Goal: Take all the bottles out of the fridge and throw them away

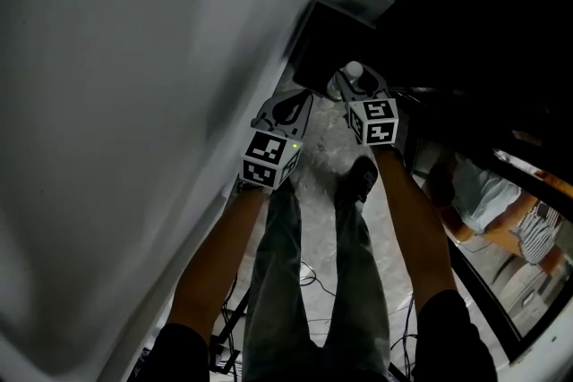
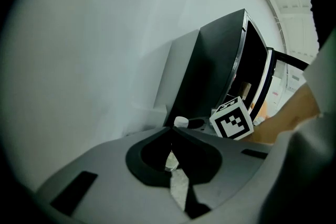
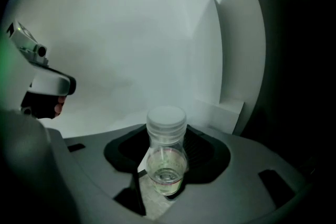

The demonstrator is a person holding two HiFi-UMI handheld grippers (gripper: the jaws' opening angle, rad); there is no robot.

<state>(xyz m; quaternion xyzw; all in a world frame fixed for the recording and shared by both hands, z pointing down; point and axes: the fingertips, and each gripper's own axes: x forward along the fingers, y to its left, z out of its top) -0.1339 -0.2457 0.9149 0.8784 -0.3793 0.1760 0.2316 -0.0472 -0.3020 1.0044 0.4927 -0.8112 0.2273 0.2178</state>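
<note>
Clear plastic with a white cap, the bottle [image 3: 166,157] sits clamped in the right gripper [image 3: 167,136]. The jaws are part-way open and press on its body from both sides, cap end pointing forward. A little liquid shows inside it. In the head view the bottle [image 1: 353,72] hangs just short of the black box [image 1: 336,45] that stands against the white wall [image 1: 134,103] – close to the box's near edge, though whether it is over it I cannot tell. The left gripper [image 2: 171,131] is empty, with its jaw tips brought together and nothing between them. It is beside the right one, a little further from the box and on the wall side. Pale marbled floor [image 1: 322,157] shows between the box and the person's legs [image 1: 309,282].
</note>
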